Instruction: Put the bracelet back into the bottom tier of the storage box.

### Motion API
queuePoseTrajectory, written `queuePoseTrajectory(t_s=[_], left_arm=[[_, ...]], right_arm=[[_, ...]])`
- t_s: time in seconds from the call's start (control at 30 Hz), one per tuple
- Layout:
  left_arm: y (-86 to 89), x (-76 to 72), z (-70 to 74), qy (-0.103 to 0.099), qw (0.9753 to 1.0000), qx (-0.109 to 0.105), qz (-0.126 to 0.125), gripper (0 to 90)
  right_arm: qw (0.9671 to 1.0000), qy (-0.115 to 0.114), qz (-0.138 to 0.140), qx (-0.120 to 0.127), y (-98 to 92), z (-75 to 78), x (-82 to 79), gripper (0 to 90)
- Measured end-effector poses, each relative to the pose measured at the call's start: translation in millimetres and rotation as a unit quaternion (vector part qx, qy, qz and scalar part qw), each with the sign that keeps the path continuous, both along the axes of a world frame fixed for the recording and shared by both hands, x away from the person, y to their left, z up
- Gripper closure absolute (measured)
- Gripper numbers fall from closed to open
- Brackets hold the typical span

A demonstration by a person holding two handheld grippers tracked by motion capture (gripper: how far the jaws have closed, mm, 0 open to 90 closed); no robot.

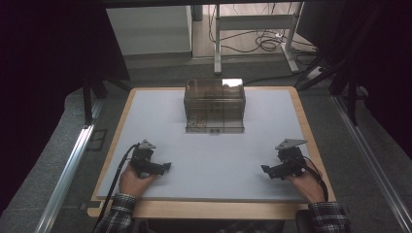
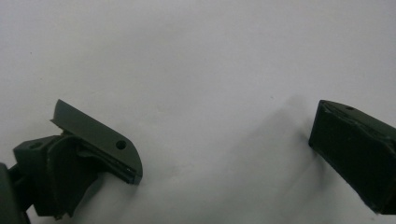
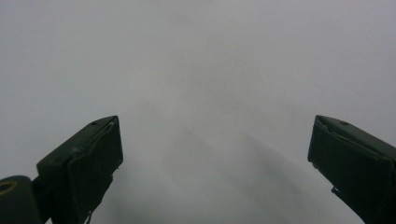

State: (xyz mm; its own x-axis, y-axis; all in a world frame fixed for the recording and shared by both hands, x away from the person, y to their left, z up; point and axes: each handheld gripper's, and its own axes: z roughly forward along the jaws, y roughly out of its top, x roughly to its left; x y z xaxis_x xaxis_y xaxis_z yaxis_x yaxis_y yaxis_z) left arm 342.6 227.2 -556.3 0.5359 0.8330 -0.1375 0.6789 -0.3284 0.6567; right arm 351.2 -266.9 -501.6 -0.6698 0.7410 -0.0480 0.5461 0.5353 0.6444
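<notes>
A clear plastic box (image 1: 214, 105) stands in the upper middle of the high view, at the far part of the pale grey tabletop (image 1: 214, 155). It looks like a small cage or drawer unit with brownish contents, but what is inside is too small to tell. Its top right corner catches a bright glare.

Both grippers sit low in that view, well apart from the box and from each other. The left gripper (image 1: 165, 167) lies at lower left, held in the person's left hand (image 1: 132, 178), its tips pointing toward the middle of the frame. The right gripper (image 1: 265, 170) lies at lower right in the right hand (image 1: 305, 183), its tips pointing back toward the left one. Each carries a grey three-cornered plate on top, and a dark cable trails from each toward the bottom edge. Plaid sleeves show at the bottom corners.

From above, the jaws are too small to judge. The gripper views settle it: in the left gripper view the left gripper (image 2: 224, 154) has its jaws spread wide at the lower left and right edges, with bare tabletop between them. The right gripper view shows the right gripper (image 3: 215, 149) likewise released, its jaws far apart over plain grey surface.

Beyond the tabletop's wooden rim, the high view takes in a grey floor (image 1: 68, 126), metal rails, and a desk frame (image 1: 252, 34) with loose cables at the top.
</notes>
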Motion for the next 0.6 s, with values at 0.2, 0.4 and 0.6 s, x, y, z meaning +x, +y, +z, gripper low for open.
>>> queuePoseTrajectory(t_s=[0.2, 0.4, 0.6], left_arm=[[0.0, 0.0, 0.1, 0.0, 1.0, 0.0, 0.0, 0.0], [0.1, 0.1, 0.1, 0.0, 1.0, 0.0, -0.001, 0.0], [-0.1, -0.1, 0.0, 0.0, 1.0, 0.0, 0.0, 0.0]], right_arm=[[0.9998, 0.009, -0.001, -0.017, -9.3, -9.8, -4.1, 1.6], [0.9995, 0.027, 0.001, -0.02, -14.8, -19.9, -6.1, 0.0], [0.9998, 0.018, -0.002, -0.012, -16.6, -21.9, -8.6, 0.0]])
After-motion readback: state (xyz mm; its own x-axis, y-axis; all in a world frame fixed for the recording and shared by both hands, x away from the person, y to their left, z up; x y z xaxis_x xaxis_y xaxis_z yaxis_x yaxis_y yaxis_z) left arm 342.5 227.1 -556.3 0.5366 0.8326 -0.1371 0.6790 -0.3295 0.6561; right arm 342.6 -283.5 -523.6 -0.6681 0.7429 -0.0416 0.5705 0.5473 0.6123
